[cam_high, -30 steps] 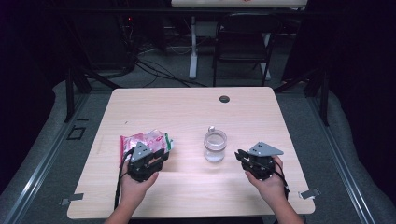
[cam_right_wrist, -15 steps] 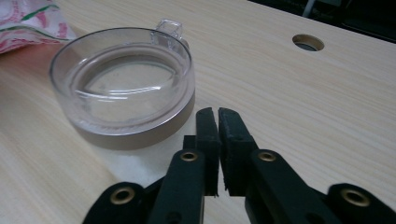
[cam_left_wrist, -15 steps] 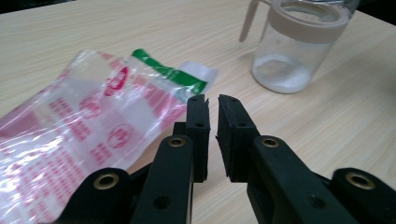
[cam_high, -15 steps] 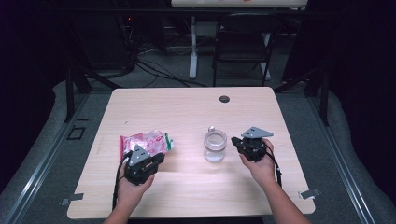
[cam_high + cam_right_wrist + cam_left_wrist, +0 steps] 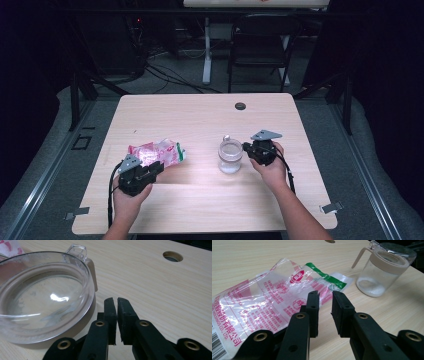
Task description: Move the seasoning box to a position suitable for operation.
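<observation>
Jaws of the right gripper (image 5: 114, 305) nearly pressed together, a thin slit between them, holding nothing, tips just beside the right side of the clear jar (image 5: 45, 297) near its tan collar. Jaws of the left gripper (image 5: 324, 302) parted by a narrow gap, also holding nothing, poised over the near edge of the pink-printed plastic bag (image 5: 269, 292), which lies flat and crinkled.

Step in hand, by the look of it: the approach, one gripper to the bag, the other to the jar, likely toward refilling the jar from the bag. Lid on the jar, a little white powder at its bottom. Next move probably calls for spreading the right jaws to take the lid tab or the collar, and lowering the left jaws to pinch a loose edge of film; slippery plastic, so a firm bite needed.

Jar (image 5: 230, 155) right of centre on the pale wooden surface (image 5: 200, 120), bag (image 5: 157, 152) to its left, well apart. Round cable hole (image 5: 240, 106) toward the far edge. Beyond, a dark room: black folding chair (image 5: 260, 40), cables on grey floor.
</observation>
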